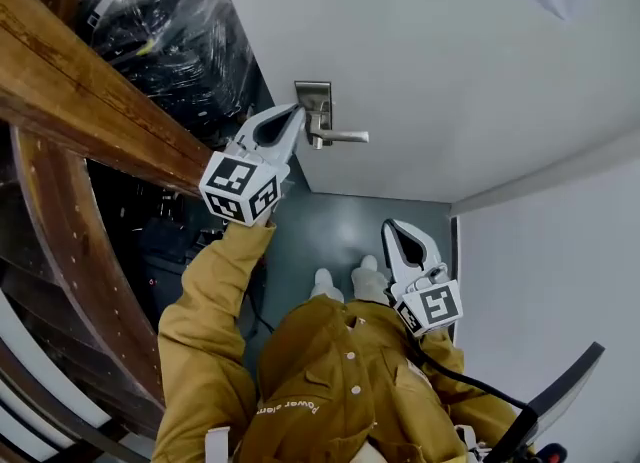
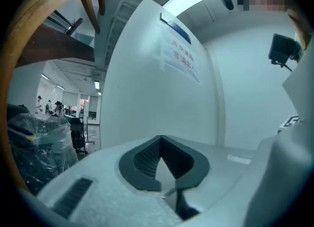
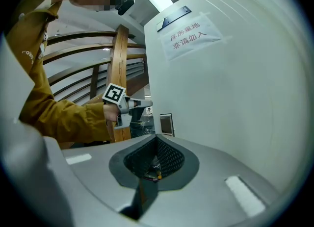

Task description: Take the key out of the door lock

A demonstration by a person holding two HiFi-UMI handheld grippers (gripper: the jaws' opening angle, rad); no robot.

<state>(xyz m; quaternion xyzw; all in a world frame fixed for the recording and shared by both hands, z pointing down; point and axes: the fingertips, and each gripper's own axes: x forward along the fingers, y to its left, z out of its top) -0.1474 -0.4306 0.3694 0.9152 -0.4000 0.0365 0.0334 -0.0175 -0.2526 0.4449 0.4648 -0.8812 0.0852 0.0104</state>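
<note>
White door and wooden railing fill the background. The left gripper, jaws together, sits just beside the lock plate, and no key can be made out there. The right gripper hangs low, jaws closed, with an unreadable dark speck between its pads.

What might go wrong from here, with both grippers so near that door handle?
1. The right gripper is shut on a small dark object, perhaps the key. Only a sliver of it shows between the pads, so the hold may be slight and it might slip out and drop.
2. The left gripper hangs shut close beside the door handle; a careless swing might knock the lever.
</note>
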